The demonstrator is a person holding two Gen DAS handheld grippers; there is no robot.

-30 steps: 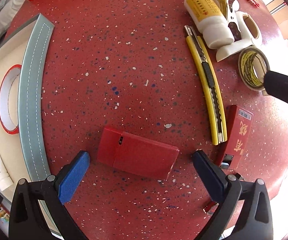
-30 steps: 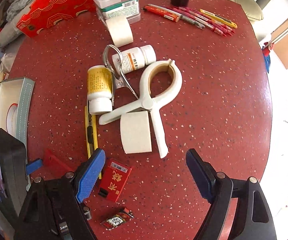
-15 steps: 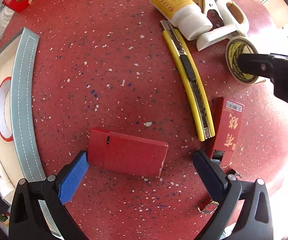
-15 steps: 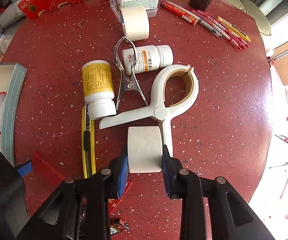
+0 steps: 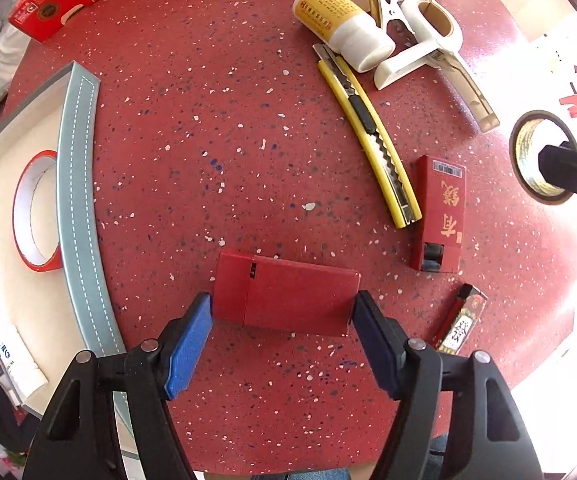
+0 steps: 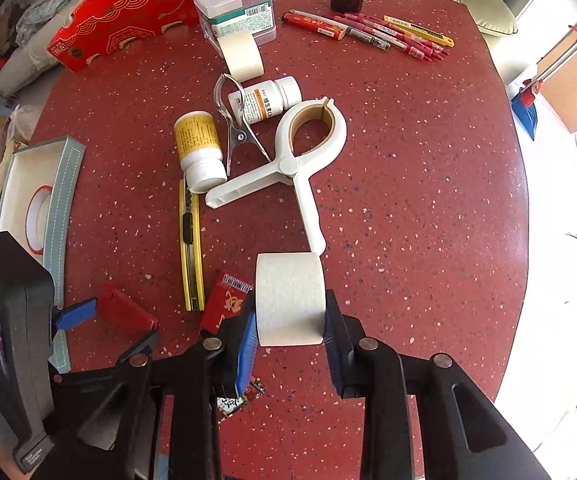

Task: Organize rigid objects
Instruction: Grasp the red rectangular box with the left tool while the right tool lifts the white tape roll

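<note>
Left tool [image 5: 282, 312] just closing, pads touching red box [image 5: 286, 294] ends; right tool [image 6: 290, 326] clamping tape roll [image 6: 290, 300] near worktop [image 6: 408, 160] front edge. Shallow end grip, likely slip when lifted.

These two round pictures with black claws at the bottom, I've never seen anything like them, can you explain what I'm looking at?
No robot here: a person carries a two-finger gripper in each hand, and each has a wide-angle camera looking down along its fingers at a red speckled table.

Left-hand picture: the left gripper has just been closing around a flat red box, its pads at both ends.

Right-hand picture: the right gripper is shut on a white tape roll.

Also on the table: a yellow utility knife, a big white clamp, two pill bottles, pens, and a grey-edged tray holding red tape.
</note>
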